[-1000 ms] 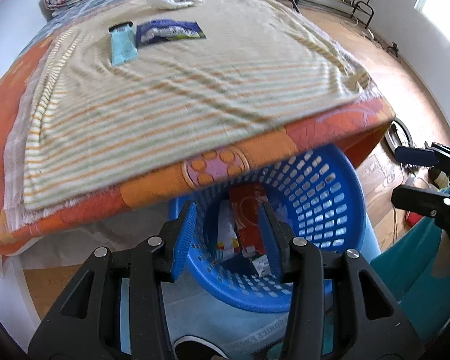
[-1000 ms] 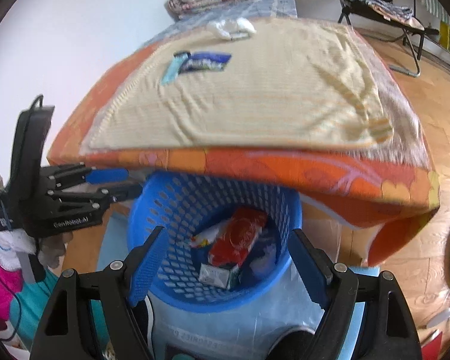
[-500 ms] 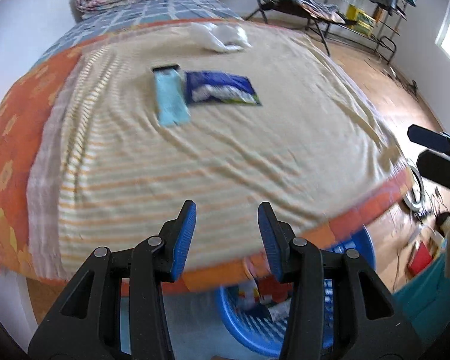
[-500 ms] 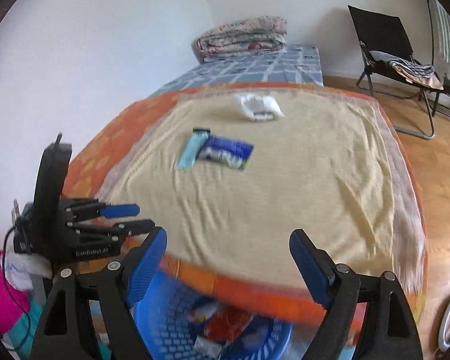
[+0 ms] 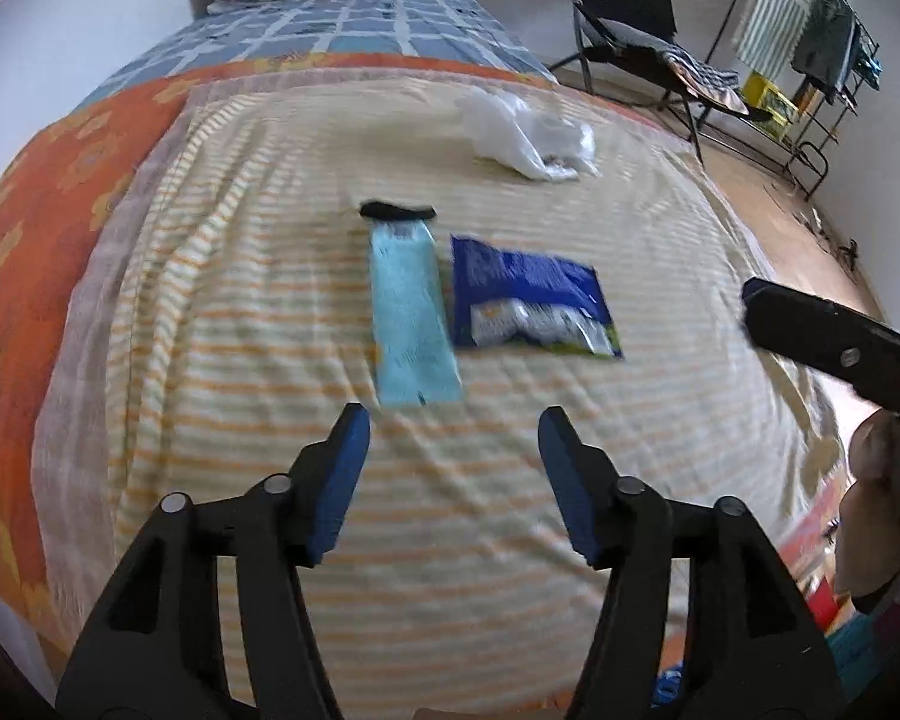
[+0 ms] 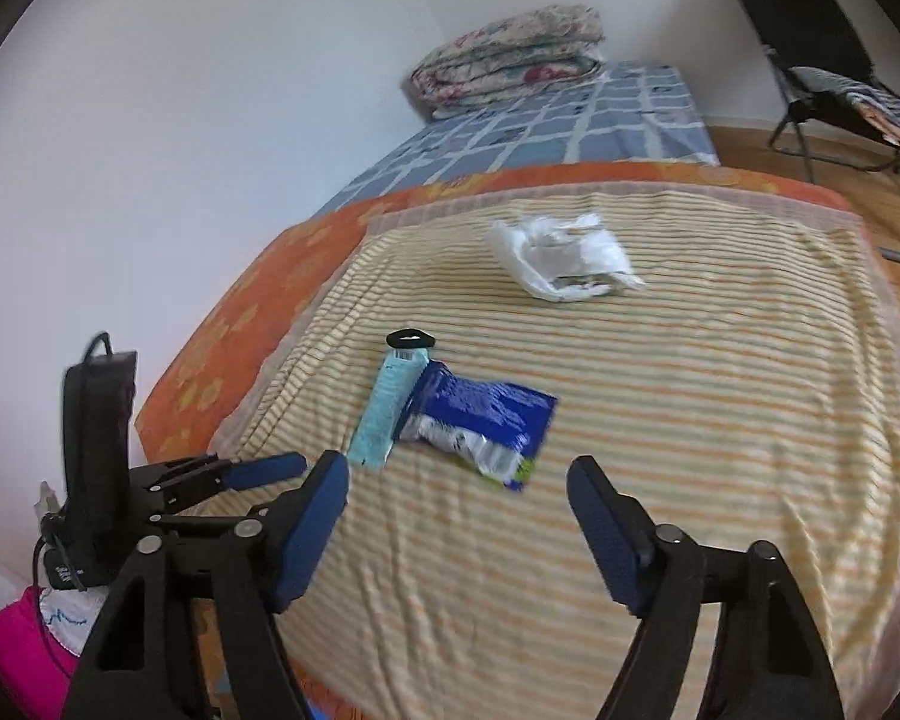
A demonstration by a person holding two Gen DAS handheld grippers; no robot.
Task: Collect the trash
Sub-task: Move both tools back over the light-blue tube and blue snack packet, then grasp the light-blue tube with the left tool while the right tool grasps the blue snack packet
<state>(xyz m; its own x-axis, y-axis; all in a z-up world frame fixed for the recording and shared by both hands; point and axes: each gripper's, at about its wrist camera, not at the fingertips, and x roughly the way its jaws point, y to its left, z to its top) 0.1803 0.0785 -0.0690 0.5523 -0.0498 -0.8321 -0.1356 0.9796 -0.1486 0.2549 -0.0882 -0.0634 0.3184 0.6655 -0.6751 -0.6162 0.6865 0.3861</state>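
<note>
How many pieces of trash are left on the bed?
3: a light-blue tube beside a blue snack wrapper mid-bed, and a crumpled white plastic bag farther back. None looks hidden.

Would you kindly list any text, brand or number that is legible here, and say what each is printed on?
None can be read.
Blue snack packet: print blurred.
Light blue tube: small print, too blurred.
Left tool body: white lettering, too small.
White plastic bag: no readable text.

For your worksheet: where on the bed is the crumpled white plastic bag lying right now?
In both wrist views the white plastic bag lies on the striped blanket toward the far end, apart from and beyond the light blue tube and blue wrapper.
</note>
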